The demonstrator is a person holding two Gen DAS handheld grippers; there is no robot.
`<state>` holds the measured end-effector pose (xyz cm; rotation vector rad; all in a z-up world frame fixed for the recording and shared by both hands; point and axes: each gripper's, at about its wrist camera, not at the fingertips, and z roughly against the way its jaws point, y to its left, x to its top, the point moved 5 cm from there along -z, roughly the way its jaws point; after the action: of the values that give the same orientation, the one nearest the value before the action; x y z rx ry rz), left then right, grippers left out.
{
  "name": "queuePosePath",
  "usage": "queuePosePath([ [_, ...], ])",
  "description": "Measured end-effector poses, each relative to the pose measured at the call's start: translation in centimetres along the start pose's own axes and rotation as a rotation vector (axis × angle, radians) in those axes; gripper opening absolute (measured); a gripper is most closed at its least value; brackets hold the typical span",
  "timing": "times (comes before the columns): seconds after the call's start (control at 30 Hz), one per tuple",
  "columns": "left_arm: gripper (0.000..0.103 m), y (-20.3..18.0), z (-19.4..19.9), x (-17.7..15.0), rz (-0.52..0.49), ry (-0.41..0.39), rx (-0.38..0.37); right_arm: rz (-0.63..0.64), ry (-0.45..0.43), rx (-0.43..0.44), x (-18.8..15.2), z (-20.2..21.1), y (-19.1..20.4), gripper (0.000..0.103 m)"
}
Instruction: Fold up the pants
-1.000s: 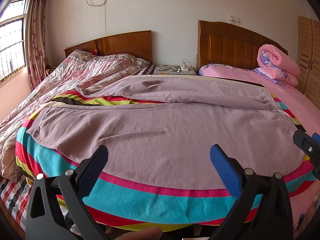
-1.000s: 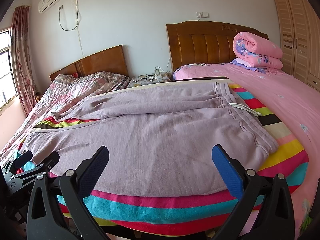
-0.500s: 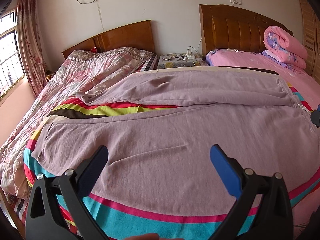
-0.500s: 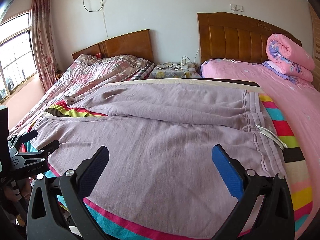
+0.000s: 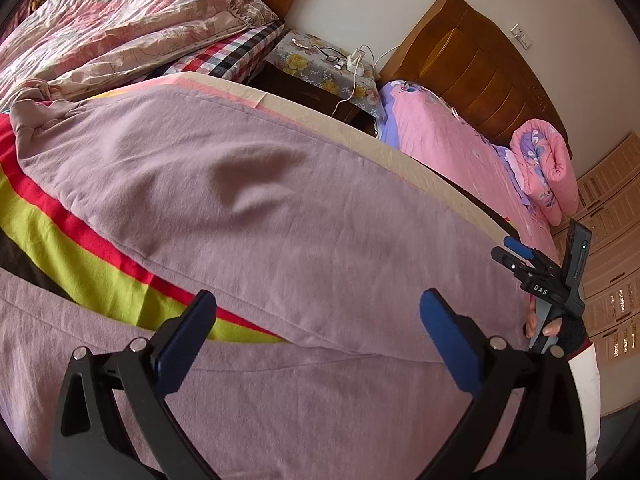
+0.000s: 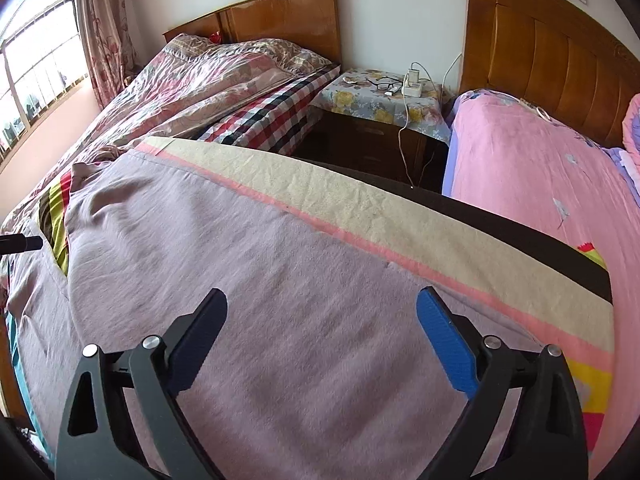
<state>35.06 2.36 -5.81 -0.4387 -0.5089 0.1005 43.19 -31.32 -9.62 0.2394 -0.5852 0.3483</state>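
While both cameras look down on the same mauve pants (image 5: 280,208), only the left wrist view catches the right gripper (image 5: 516,254), off beyond its right finger near the far edge of the cloth, with the hand (image 5: 544,326) on its grey handle. That view also shows the rolled pink quilt (image 5: 546,172) on the pink bed (image 5: 440,136). The right wrist view alone gives the window (image 6: 36,68) and patterned curtain (image 6: 104,20) away to the left, plus the glasses (image 6: 382,82) on the flowered nightstand (image 6: 380,100) straight ahead.

Soft, faintly ribbed knit with shallow creases, the pants lie flat on a striped blanket (image 5: 92,264) directly under and ahead of both pairs of fingers. A cream band edged in pink (image 6: 360,216) runs just beyond the cloth.

The left gripper (image 5: 318,346) has its fingers spread wide, nothing between them. The right gripper's fingers (image 6: 444,344) have just been closing a little yet stand well apart, gripping nothing, with only the pants lying beneath.
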Motion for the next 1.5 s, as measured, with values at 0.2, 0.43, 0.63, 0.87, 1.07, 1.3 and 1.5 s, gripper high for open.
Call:
queuePosePath([
  [0.2, 0.102, -1.8, -3.5, 3.3, -0.023, 0.001, -0.035, 0.136, 0.065, 0.069, 2.6, -5.1, 0.3, 0.067],
  [0.43, 0.102, -1.6, -6.2, 3.7, -0.017, 0.042, -0.02, 0.28, 0.06, 0.042, 3.1, -5.2, 2.4, 0.013],
  [0.63, 0.101, 0.3, -3.3, 3.6, 0.044, -0.032, 0.005, 0.399, -0.137, -0.113, -0.2, 5.1, 9.7, 0.012],
  [0.87, 0.102, 2.6, 3.6, -1.9, 0.027, -0.13, 0.02, 0.179, -0.153, -0.028, -15.1, 12.8, 19.4, 0.012],
  [1.07, 0.102, 5.6, 4.1, -8.3, 0.051, -0.057, 0.019, -0.44, -0.237, 0.03, -24.4, 16.3, 15.3, 0.074],
  [1.3, 0.102, 8.1, 4.9, -11.6, 0.094, -0.043, -0.012, -0.886, -0.302, -0.103, -29.8, 20.0, 7.3, 0.056],
  [1.5, 0.101, 8.7, 5.8, -12.4, 0.079, -0.053, -0.034, -0.992, -0.271, -0.131, -29.7, 18.6, 4.2, 0.056],
])
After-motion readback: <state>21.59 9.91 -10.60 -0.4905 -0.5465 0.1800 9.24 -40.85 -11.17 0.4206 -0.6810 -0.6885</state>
